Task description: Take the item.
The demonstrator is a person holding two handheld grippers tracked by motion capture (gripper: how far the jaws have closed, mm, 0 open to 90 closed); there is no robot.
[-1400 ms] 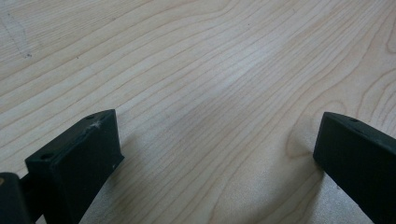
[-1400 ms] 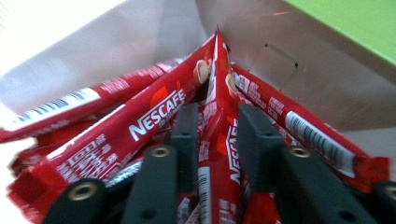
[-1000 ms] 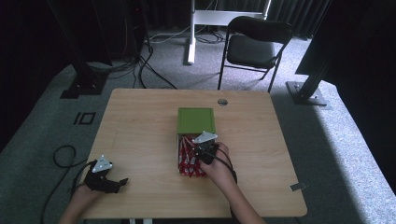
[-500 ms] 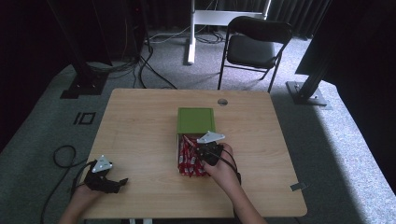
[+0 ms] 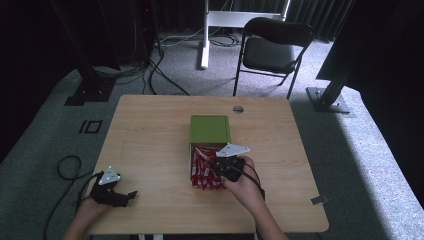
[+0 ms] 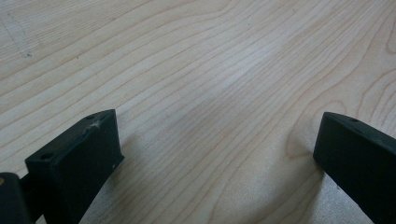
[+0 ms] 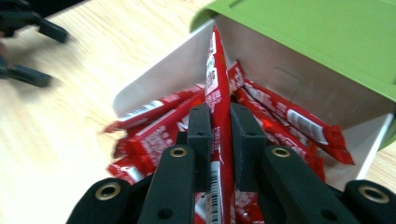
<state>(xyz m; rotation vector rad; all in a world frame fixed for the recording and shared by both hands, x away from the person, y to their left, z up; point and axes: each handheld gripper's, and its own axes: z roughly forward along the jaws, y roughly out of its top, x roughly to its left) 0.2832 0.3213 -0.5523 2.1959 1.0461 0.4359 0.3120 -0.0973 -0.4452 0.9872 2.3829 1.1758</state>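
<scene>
pale grained wood table point(image 5: 150, 135) | right gripper point(image 7: 219, 122) clamps glossy red sachet point(image 7: 215, 84)

Left claw point(image 5: 131, 194) jaws spread wide; right claw point(image 7: 219, 122) clamped tight

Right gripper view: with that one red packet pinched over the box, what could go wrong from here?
The right gripper holds one red packet by a narrow strip, so it might slip or twist free. That packet's far end rests against the green lid and could catch there. Neighbouring packets lie close and might get dragged out of the white box. The left gripper sits open on the table, steadying nothing.
</scene>
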